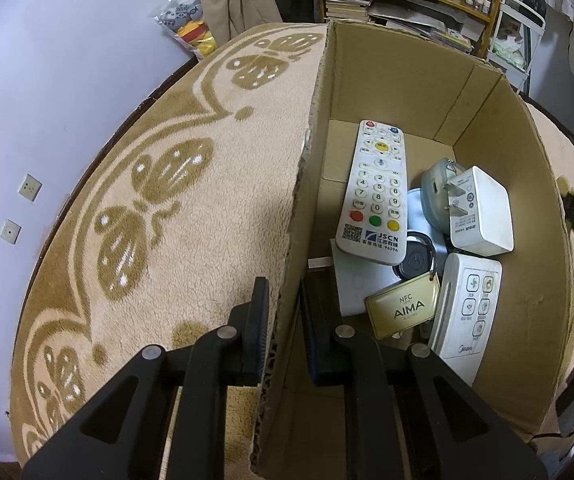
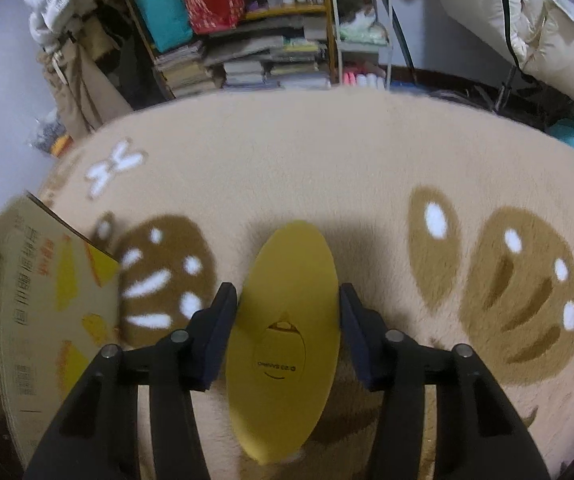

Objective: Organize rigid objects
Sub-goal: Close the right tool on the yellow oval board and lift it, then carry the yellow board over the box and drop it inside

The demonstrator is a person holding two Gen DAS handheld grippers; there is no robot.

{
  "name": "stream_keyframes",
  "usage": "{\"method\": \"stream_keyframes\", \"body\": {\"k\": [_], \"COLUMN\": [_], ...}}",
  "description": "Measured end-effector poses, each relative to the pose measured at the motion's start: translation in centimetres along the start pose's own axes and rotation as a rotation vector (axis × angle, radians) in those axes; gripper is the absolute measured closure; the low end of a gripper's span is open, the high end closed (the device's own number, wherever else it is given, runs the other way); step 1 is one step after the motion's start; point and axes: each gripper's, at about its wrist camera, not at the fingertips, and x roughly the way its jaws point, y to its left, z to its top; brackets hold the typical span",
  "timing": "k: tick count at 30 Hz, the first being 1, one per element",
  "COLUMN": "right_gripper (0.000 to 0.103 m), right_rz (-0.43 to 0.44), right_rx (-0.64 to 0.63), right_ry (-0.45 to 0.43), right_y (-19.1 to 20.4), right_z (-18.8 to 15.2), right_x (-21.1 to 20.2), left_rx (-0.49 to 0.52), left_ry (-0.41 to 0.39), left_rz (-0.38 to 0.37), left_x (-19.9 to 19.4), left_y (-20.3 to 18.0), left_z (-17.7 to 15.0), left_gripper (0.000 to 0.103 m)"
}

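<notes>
Beige patterned rug [image 2: 327, 160] before cluttered shelves [image 2: 247, 40]; left gripper [image 1: 283, 320] pinching box wall [image 1: 307, 184], right gripper [image 2: 287, 320] seemingly clamping yellow disc [image 2: 287, 312].

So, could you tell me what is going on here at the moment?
A person is tidying small hard items into a cardboard box on a patterned rug. The left gripper is shut on the box's wall. The right gripper is shut on a yellow oval item above the rug. A white remote, a charger and a key tag are already inside.
</notes>
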Motion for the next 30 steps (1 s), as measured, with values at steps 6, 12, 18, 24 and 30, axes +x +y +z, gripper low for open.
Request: {"method": "stream_keyframes", "body": {"k": [6,12,18,24,30], "right_gripper": [0.048,0.048,0.048,0.048,0.048], "right_rz": [0.065,0.081,0.117,0.201,0.301], "right_rx": [-0.003,-0.042,-0.076,-0.087,-0.117], "right_ry": [-0.072,-0.108,-0.122,-0.158,-0.245], "right_y": [0.7,1.8,2.9,4.0,5.8], "right_z": [1.2,1.5,1.5,1.9,2.5], "right_x": [-2.8,-4.1,-5.1,-7.2,-11.3], "left_rx": [-0.007,-0.005,-0.005,-0.006,-0.007], "left_ry": [0.002,0.002,0.003,0.003,0.003], "left_rz": [-0.009,-0.008,-0.009,-0.010,-0.011], "left_x": [0.0,0.0,0.0,0.0,0.0], "left_y": [0.1,0.3,0.3,0.3,0.3], "left_z": [0.0,0.0,0.1,0.1,0.1], "left_gripper": [0.088,0.088,0.088,0.088,0.088]}}
